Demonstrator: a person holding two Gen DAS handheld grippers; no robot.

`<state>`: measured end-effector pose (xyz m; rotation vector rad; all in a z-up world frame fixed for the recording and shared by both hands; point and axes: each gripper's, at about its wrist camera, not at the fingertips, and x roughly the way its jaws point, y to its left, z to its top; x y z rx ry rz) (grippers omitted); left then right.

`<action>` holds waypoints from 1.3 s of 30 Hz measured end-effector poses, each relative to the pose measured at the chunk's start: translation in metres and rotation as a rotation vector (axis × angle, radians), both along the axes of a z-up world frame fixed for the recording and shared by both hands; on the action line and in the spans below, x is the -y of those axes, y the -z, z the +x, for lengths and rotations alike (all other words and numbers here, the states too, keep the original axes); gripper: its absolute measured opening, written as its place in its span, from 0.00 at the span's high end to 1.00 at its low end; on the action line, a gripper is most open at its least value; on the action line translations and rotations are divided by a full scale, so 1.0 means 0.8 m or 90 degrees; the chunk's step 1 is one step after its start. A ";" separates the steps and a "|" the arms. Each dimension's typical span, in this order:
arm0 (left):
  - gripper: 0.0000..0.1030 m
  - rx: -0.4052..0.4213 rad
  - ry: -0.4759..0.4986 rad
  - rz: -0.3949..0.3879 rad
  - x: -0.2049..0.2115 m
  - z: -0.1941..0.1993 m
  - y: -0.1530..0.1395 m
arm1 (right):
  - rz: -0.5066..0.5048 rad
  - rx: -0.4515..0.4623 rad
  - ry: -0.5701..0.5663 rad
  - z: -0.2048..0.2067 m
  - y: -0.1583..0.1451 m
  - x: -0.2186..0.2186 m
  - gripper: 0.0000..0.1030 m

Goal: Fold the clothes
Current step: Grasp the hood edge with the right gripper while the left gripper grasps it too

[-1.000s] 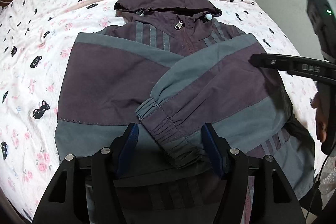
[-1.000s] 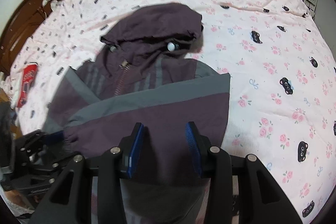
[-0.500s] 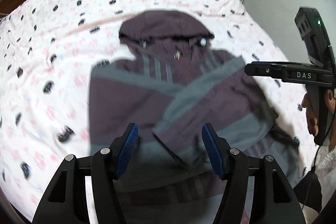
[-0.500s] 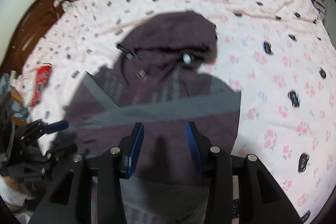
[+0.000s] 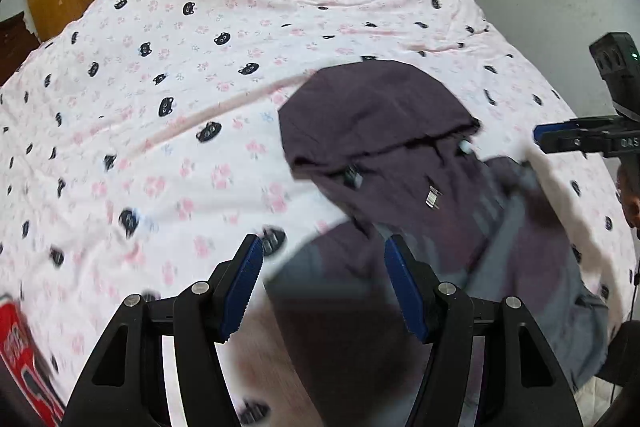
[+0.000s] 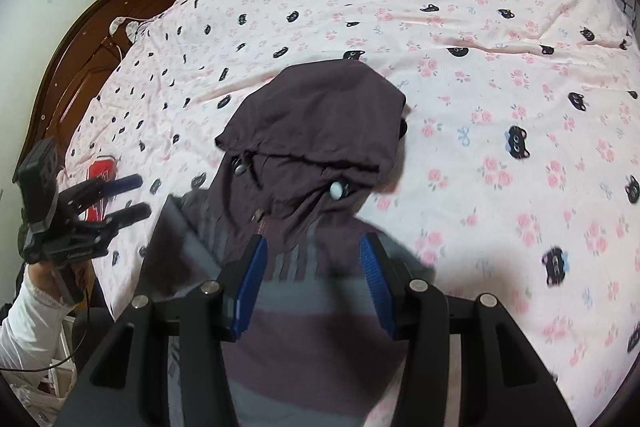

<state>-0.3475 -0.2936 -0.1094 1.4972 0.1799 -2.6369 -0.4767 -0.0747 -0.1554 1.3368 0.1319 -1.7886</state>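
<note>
The jacket (image 6: 304, 187) lies flat on the bed (image 6: 500, 27), hood toward the top of the frame, its long axis running from hood down to the hem at the lower edge. In the right wrist view the right tool (image 6: 314, 281) hangs over the chest just below the hood (image 6: 316, 123), jaws apart and gripping nothing; they have just been opening. The left tool (image 5: 324, 281) is open and empty too, over the jacket's left edge, half above bare sheet. The right tool is nearer the middle line. Compared with a second earlier, both tools stand higher and farther back, and the left one has swung off the folded sleeve cuff toward the sheet.
</note>
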 end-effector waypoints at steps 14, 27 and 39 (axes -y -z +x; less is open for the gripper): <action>0.43 0.009 0.004 0.027 0.047 -0.080 0.035 | 0.011 0.032 -0.001 -0.069 0.044 0.038 0.51; 0.43 -0.002 -0.048 0.181 0.112 -0.130 0.064 | -0.048 0.109 0.036 -0.124 0.069 0.047 0.51; 0.43 0.011 -0.047 0.221 0.133 -0.151 0.096 | -0.067 0.156 0.047 -0.156 0.107 0.061 0.51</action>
